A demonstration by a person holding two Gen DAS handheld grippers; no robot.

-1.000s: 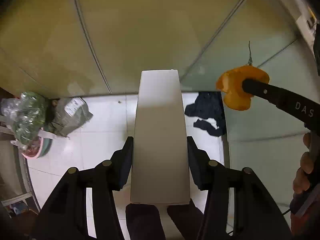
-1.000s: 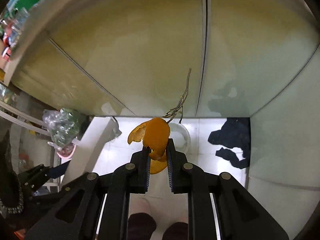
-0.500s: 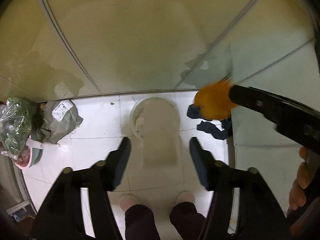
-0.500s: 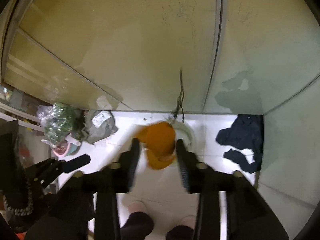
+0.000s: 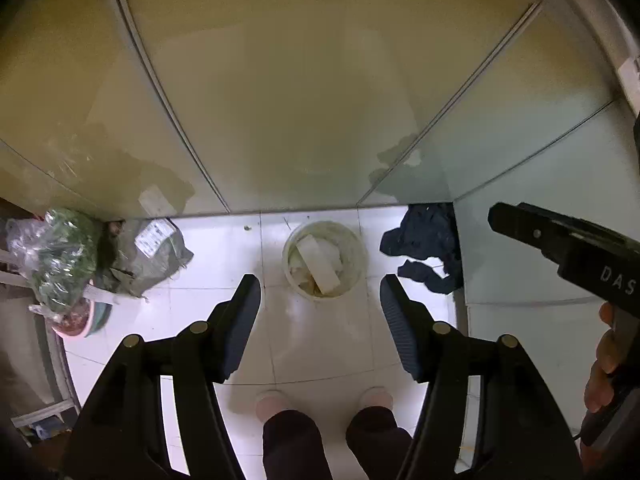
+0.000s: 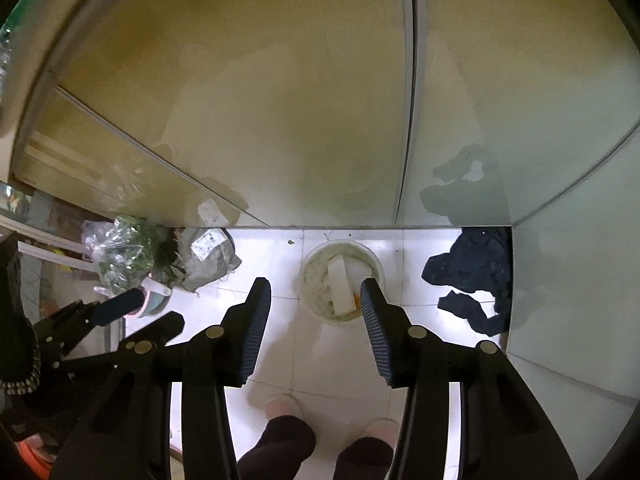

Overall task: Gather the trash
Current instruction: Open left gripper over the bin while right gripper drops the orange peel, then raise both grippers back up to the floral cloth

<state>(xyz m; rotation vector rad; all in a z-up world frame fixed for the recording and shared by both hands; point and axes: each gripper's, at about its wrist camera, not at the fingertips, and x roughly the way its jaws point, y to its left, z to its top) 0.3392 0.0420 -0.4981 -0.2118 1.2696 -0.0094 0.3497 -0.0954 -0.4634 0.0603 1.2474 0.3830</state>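
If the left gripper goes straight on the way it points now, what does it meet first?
Probably the white bucket on the floor, which holds a white box; the left gripper is open and empty. Depth is unclear.

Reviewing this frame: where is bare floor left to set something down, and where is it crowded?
Bare tile lies between the bucket and the grey bag, and between bucket and the person's feet. Crowded: left corner with bagged greens; dark cloth fills the right corner.

The left black two-finger gripper [image 5: 320, 294] has ribbed dark pads and round brass-coloured pivot screws; the right black two-finger gripper [image 6: 316, 296] has blue-tinged ribbed pads and bears white letters "DAS" on its side. Below the white plastic bucket [image 5: 356, 248], the person wears dark trousers [image 5: 296, 444] and pale pink slippers [image 5: 272, 402].
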